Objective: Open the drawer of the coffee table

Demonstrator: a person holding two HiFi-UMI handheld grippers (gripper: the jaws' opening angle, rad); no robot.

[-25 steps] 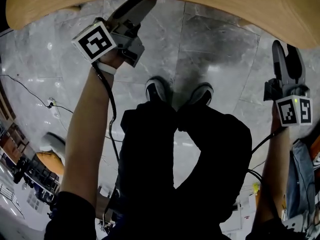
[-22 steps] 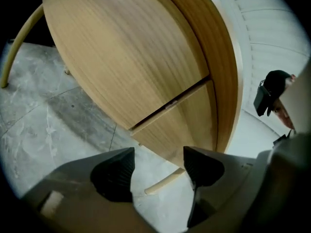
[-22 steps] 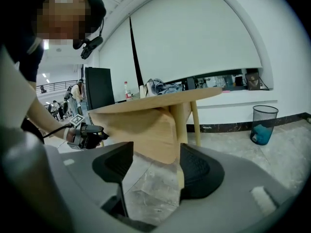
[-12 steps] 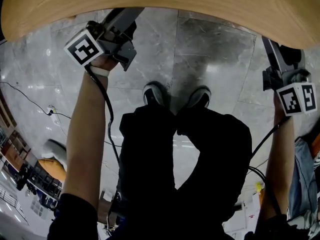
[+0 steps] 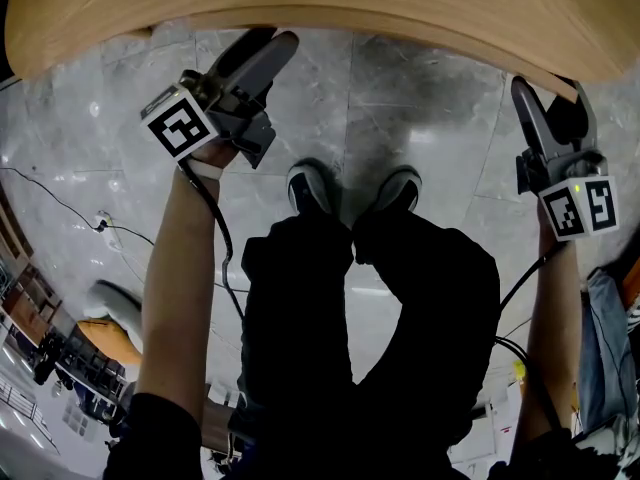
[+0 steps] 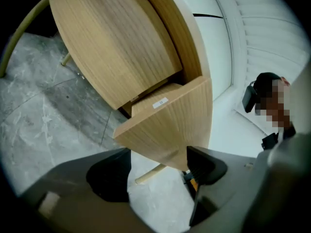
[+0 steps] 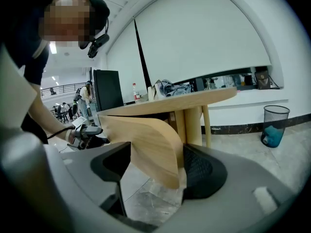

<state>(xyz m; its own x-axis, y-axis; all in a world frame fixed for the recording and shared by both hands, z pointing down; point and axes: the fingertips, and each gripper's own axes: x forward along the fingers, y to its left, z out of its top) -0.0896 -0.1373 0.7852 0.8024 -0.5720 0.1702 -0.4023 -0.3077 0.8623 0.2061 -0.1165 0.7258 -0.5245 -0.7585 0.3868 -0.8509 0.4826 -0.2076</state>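
The coffee table's drawer stands pulled out; its curved wooden front [image 5: 320,8] fills the top of the head view. In the left gripper view the drawer front [image 6: 170,120] juts from under the tabletop [image 6: 112,42]. Its lower corner lies between the jaws of my left gripper [image 6: 158,166], which stand wide with a gap to the wood. In the head view the left gripper [image 5: 262,46] sits just below the edge. My right gripper [image 7: 155,166] has the front's other end [image 7: 146,140] between its jaws, which are closing; a gap shows at the left pad. From above, the right gripper [image 5: 548,93] reaches the edge.
Grey marble floor lies below. The person's shoes [image 5: 312,183] stand between the grippers. A cable [image 5: 60,183] runs over the floor at the left. The table's legs [image 7: 192,125] and a black waste bin [image 7: 274,125] show in the right gripper view.
Half a second ago both grippers' tips were tucked under the wooden edge; now they show just below it. The left jaws stand visibly wider apart.
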